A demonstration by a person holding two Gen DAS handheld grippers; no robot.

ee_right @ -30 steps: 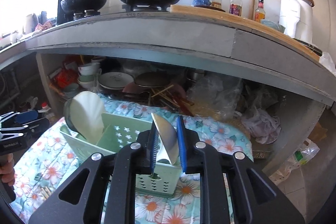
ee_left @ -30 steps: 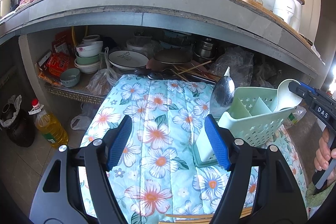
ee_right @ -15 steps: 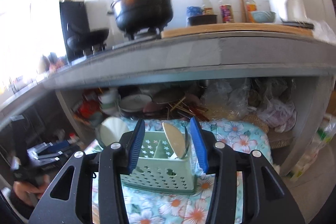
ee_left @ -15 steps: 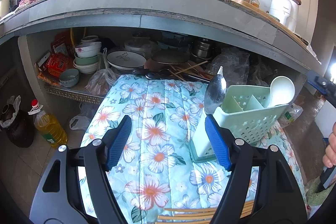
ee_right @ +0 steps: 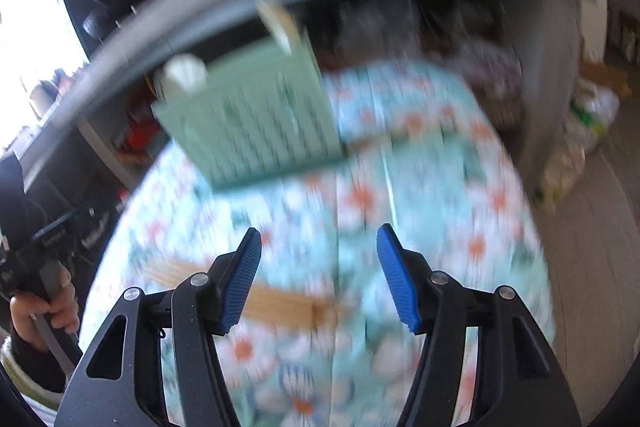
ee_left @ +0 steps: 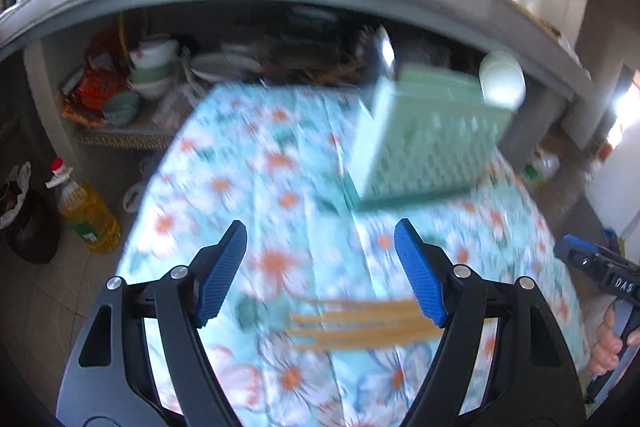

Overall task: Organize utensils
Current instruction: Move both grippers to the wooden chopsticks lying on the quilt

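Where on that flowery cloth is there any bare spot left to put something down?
The floral cloth is bare on its left half, between the green perforated plastic caddy and the cloth's left edge, down to the bundle of wooden chopsticks. A narrower strip lies right of the caddy in the right wrist view. The shelf behind is crowded with bowls and plates.

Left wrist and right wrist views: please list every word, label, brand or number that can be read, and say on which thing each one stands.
"DAS": white letters on the black body of the right hand-held gripper, at the right edge of the left wrist view.
Oil bottle label: too blurred to read.
Red packets on the lower shelf: print blurred, unreadable.
Left hand-held gripper in the right wrist view: pale marks on its body, smeared by motion, unreadable.
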